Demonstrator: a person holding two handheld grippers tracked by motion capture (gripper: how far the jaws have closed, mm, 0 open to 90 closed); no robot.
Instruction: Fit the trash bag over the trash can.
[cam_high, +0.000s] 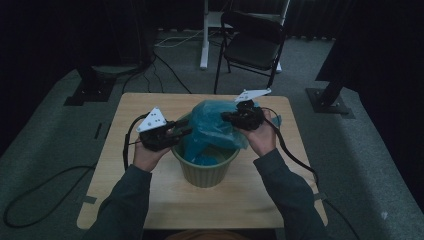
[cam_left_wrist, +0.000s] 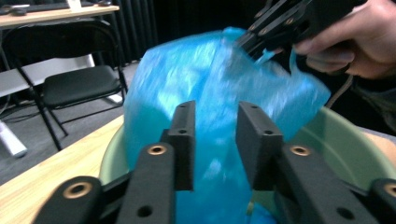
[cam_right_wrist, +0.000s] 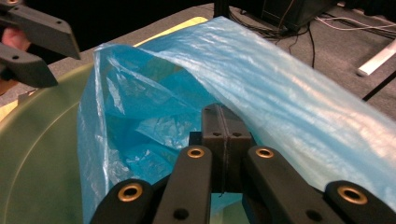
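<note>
The right gripper (cam_high: 235, 116) is clamped on the far rim of a blue plastic bag (cam_high: 212, 127) standing in the green bin (cam_high: 205, 170) mid-table, while the left gripper (cam_high: 182, 133) waits with jaws apart at the left, apparently to spread the bag's mouth over the rim.

1. High view: fixed above my side of the table (cam_high: 150, 200), facing forward and down. It takes in the whole tabletop, my forearms, and floor with a folding chair (cam_high: 252, 42) beyond.
2. Left gripper view: rides my left gripper (cam_left_wrist: 215, 144), looking along its jaws, very close to the blue bag (cam_left_wrist: 210, 79). My right gripper (cam_left_wrist: 280, 23) shows at upper right.
3. Right gripper view: rides my right gripper (cam_right_wrist: 226, 140), close in, looking into the bag's mouth.
4. Shared by all three: bag and green bucket (cam_high: 205, 172).
</note>
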